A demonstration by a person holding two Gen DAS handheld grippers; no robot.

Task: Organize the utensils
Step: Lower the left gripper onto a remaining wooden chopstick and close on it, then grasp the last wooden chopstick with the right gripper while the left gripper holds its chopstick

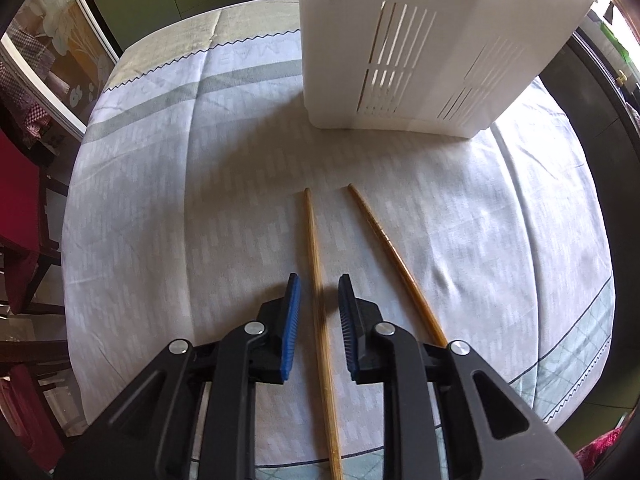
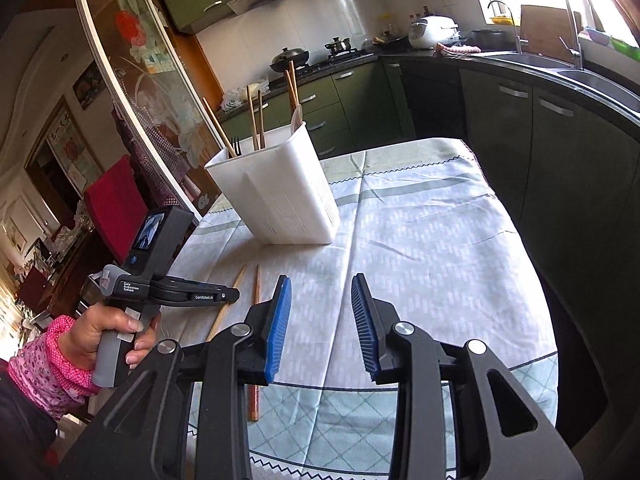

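Two wooden chopsticks lie on the tablecloth (image 1: pixel 180 200): the paler chopstick (image 1: pixel 320 312) runs between the spread blue pads (image 1: pixel 290 332) of the left gripper (image 1: pixel 319 286), untouched, while the darker chopstick (image 1: pixel 394 258) lies just right of it. Ahead stands the white utensil holder (image 1: pixel 400 40), already holding chopsticks. The right gripper (image 2: pixel 321 286) hovers spread wide, holding nothing.

A white slotted plastic utensil holder (image 2: pixel 276 196) stands on the pale blue-grey patterned tablecloth (image 1: pixel 200 220); two brown wooden chopsticks (image 1: pixel 316 280) lie there; green cabinets (image 2: pixel 360 92) behind.
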